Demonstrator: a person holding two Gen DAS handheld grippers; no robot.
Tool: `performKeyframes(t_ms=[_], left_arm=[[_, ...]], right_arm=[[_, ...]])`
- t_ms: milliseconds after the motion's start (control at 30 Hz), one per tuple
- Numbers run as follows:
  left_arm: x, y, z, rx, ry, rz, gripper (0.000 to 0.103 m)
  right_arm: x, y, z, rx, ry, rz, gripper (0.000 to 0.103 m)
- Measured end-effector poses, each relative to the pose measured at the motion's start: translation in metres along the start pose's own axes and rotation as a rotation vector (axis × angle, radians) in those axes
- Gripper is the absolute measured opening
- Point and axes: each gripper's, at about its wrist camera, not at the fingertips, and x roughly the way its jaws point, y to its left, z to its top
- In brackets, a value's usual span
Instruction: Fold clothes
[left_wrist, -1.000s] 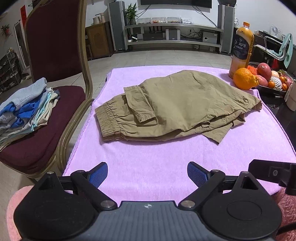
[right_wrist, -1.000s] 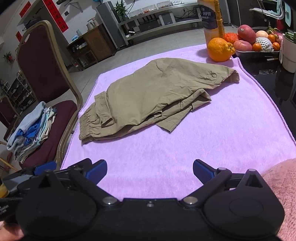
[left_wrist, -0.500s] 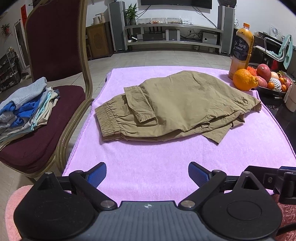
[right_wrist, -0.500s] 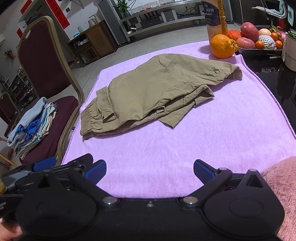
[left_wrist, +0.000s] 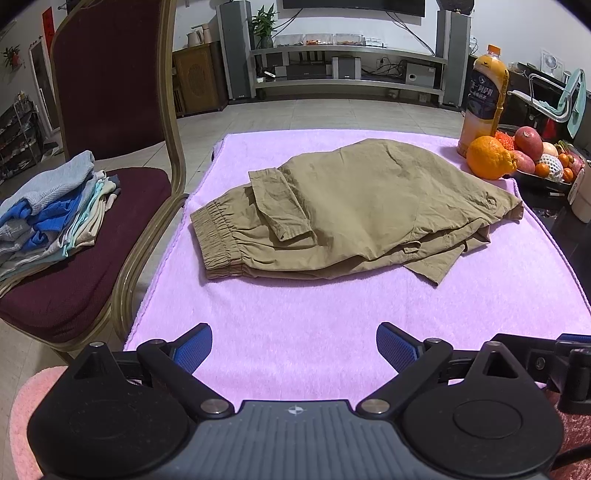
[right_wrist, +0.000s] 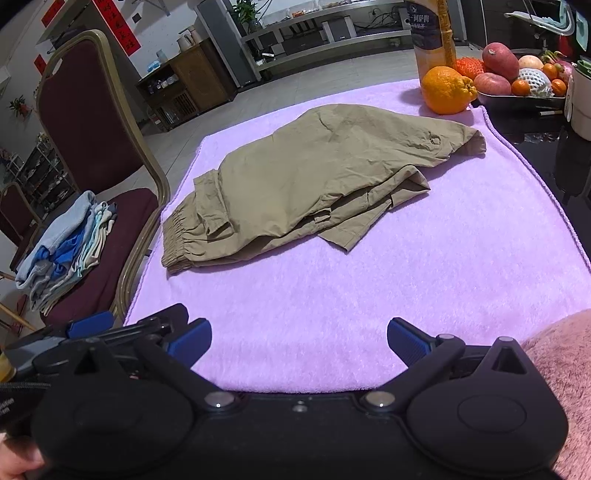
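Observation:
Khaki trousers lie loosely folded on a purple towel, elastic waistband toward the left, a leg corner poking out at the near right. My left gripper hovers open over the towel's near edge, well short of the trousers, nothing between its blue pads. My right gripper is open too, at the same near edge, just right of the left one, whose blue fingers show at the lower left of the right wrist view.
A maroon chair stands left of the table with a stack of folded clothes. At the far right sit an orange, a juice bottle and a fruit tray. A white cup stands beyond the towel's right edge.
Both grippers have drifted slightly; the right wrist view has tilted so the trousers sit a bit farther right. The trousers have not moved and both grippers stay open.

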Motion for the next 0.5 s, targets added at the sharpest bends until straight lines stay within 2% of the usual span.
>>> performKeyframes(t_ms=[500], left_arm=[[0.0008,-0.0004,-0.0014,-0.001,0.002,0.001,0.097]], right_arm=[[0.0010,0.0003,-0.0018,0.001,0.010,0.002,0.103]])
